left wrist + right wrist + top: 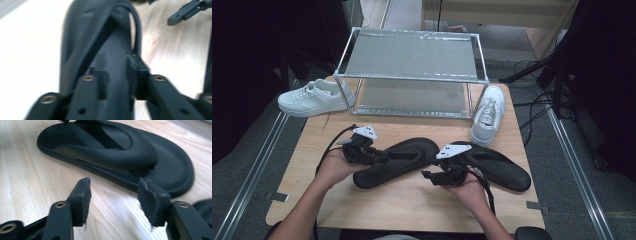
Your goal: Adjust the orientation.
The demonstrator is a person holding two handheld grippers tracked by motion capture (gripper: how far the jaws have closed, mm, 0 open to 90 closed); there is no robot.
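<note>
The left gripper seems clamped on the left sandal's strap; lift gently toward the rack. The right gripper stands apart.

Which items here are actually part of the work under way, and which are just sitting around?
In the job:
- left gripper, shut on the left flip-flop
- right gripper, open and empty
- right flip-flop, beside the right gripper

Lying about:
- white sneaker left of the rack
- white sneaker right of the rack
- metal shoe rack
</note>
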